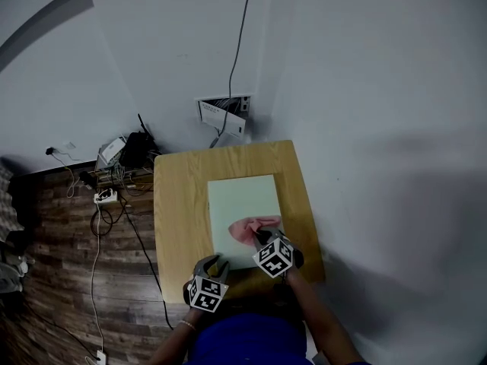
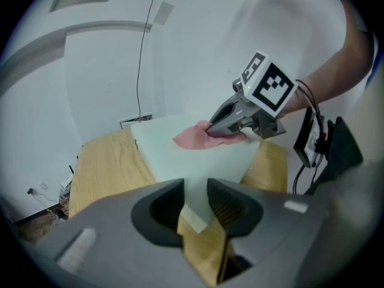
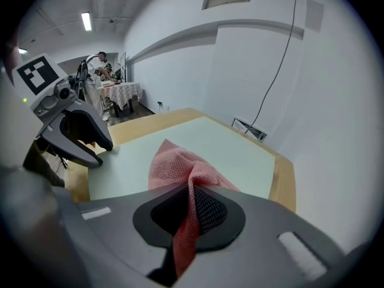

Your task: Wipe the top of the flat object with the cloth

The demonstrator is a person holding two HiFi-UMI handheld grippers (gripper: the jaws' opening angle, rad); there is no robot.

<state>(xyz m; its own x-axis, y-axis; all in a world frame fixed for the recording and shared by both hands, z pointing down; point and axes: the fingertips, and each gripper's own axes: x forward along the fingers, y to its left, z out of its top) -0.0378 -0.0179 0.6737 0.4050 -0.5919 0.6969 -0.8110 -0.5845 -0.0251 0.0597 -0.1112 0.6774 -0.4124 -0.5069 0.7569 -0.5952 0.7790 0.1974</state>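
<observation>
A pale green flat board [image 1: 243,196] lies on a small wooden table [image 1: 179,204]. A pink cloth [image 1: 245,228] rests on the board's near end, bunched up. My right gripper [image 1: 263,239] is shut on the cloth's near edge; in the right gripper view the cloth [image 3: 174,161] runs up from between the jaws of the right gripper [image 3: 192,191] onto the board [image 3: 234,149]. My left gripper [image 1: 216,262] is at the board's near-left corner. In the left gripper view that corner [image 2: 193,191] sits in the narrow gap of the left gripper [image 2: 195,198], pinched.
The table stands against a white wall with a socket box [image 1: 224,112] and a hanging cable. Power strips and tangled cables [image 1: 106,192] lie on the wooden floor to the left. Bare wood borders the board on all sides. A person [image 3: 99,65] stands far back.
</observation>
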